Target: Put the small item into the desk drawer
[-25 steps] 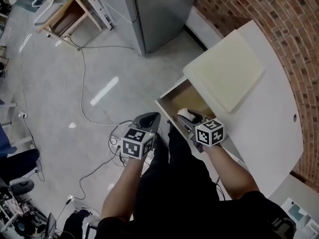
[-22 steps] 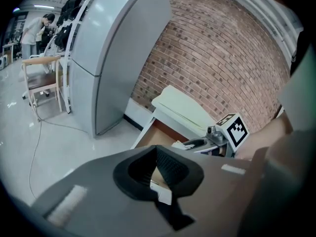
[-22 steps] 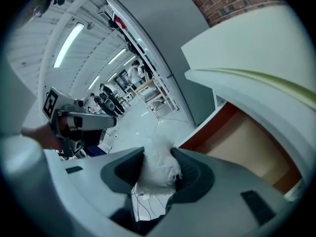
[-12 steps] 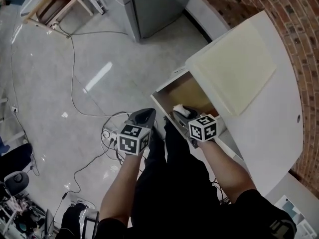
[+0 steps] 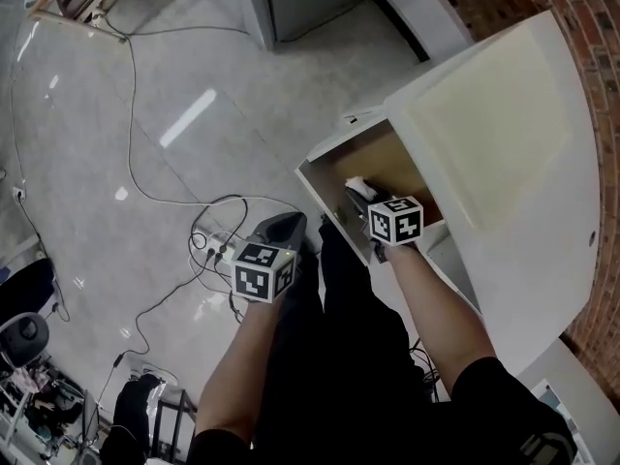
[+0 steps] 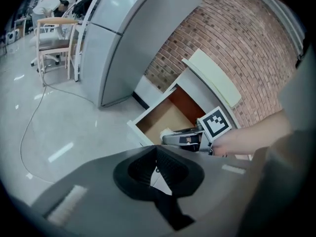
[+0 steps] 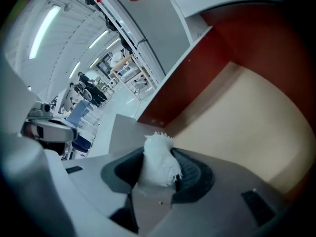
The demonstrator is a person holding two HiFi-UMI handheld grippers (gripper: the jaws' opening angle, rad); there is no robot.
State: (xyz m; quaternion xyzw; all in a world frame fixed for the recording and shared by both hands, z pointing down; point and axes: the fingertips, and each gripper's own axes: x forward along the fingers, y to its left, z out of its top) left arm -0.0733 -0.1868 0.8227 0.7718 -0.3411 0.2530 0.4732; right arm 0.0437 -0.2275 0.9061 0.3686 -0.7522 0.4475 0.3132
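Note:
The small item (image 7: 158, 159) is a white fluffy wad, and my right gripper (image 7: 158, 169) is shut on it. In the head view the right gripper (image 5: 360, 194) holds the white item (image 5: 355, 183) over the open desk drawer (image 5: 325, 184), near its front end. The drawer (image 7: 247, 117) has a tan floor and a red-brown side wall. My left gripper (image 5: 282, 229) hangs over the floor, left of the drawer, its jaws shut with nothing in them. The left gripper view shows the left gripper (image 6: 156, 148), the drawer (image 6: 163, 118) and the right gripper (image 6: 187, 138) ahead of it.
The white desk (image 5: 513, 221) carries a cream pad (image 5: 484, 114) above the drawer. A brick wall (image 5: 591, 56) runs behind the desk. Cables (image 5: 145, 192) and a power strip (image 5: 208, 250) lie on the grey floor. A grey cabinet (image 6: 123, 38) and a chair (image 6: 49, 38) stand further off.
The head view has swung, so the desk sits higher and further right. The right gripper stays over the drawer's front end with the white item. The left gripper has barely moved.

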